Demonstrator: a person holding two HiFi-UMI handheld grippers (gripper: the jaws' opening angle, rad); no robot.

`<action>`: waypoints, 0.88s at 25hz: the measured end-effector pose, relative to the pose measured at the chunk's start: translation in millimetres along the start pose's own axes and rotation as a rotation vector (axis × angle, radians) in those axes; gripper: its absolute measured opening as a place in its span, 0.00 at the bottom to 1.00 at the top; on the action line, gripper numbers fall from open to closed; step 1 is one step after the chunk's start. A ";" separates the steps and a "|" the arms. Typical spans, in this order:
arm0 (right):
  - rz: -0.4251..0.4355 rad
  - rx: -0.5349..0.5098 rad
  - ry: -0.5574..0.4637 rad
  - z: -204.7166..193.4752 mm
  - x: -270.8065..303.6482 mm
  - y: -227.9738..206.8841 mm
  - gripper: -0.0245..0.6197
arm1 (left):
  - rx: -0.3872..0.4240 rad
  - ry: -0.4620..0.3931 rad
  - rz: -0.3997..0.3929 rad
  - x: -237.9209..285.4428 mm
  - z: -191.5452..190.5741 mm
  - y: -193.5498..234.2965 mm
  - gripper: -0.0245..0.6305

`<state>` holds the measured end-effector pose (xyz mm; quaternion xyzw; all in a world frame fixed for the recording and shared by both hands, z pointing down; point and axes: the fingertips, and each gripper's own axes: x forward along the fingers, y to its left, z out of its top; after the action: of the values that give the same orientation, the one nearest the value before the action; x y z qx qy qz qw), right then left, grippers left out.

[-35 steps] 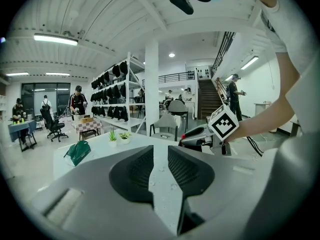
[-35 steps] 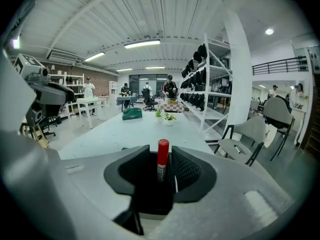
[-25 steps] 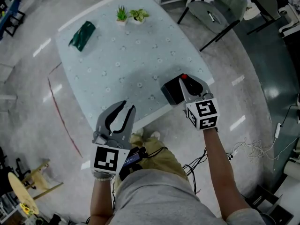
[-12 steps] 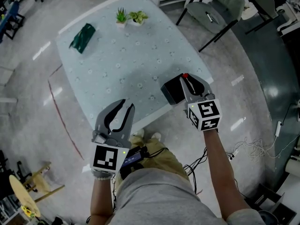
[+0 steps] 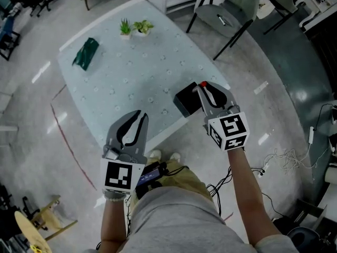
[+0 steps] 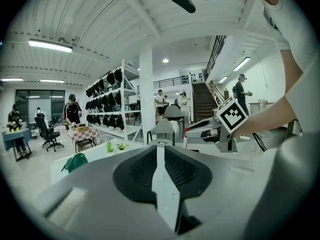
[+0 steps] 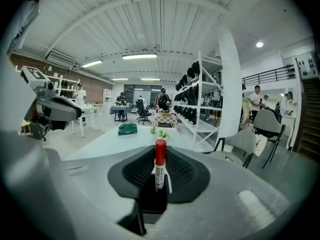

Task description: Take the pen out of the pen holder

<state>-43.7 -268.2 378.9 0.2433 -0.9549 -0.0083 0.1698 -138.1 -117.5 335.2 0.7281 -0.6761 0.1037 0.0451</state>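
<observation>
The room is a large hall with a pale shiny floor, and a light bench (image 5: 131, 78) stands in front of the person. Far ahead of the left hand-held gripper (image 5: 141, 115), a little to its left, a dark green cloth (image 5: 85, 52) lies on the bench. Two small potted plants (image 5: 132, 26) stand at the far edge, straight ahead of it. The left hand-held gripper is over the near edge of the bench, with its jaws pressed together and nothing between them.

To its right, just under the tips of the right hand-held gripper (image 5: 205, 91), a black pen holder (image 5: 184, 100) stands near the corner of the bench. The right hand-held gripper pinches a pen (image 7: 159, 161) with a red cap and holds it upright between its jaws. The cap rises above the jaws. The lower end of the pen is at the mouth of the holder, and I cannot tell if it is out of it. Beyond this gripper, to the right, grey chairs (image 5: 231, 4) stand on the floor.
</observation>
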 end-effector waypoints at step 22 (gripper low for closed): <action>-0.233 0.088 -0.146 26.2 -126.1 -9.3 0.14 | 0.087 -0.091 -0.200 16.1 37.8 -48.5 0.04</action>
<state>55.9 -219.3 312.9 0.3585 -0.9295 -0.0036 0.0871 -85.4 -137.0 305.5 0.7970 -0.5964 0.0950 -0.0073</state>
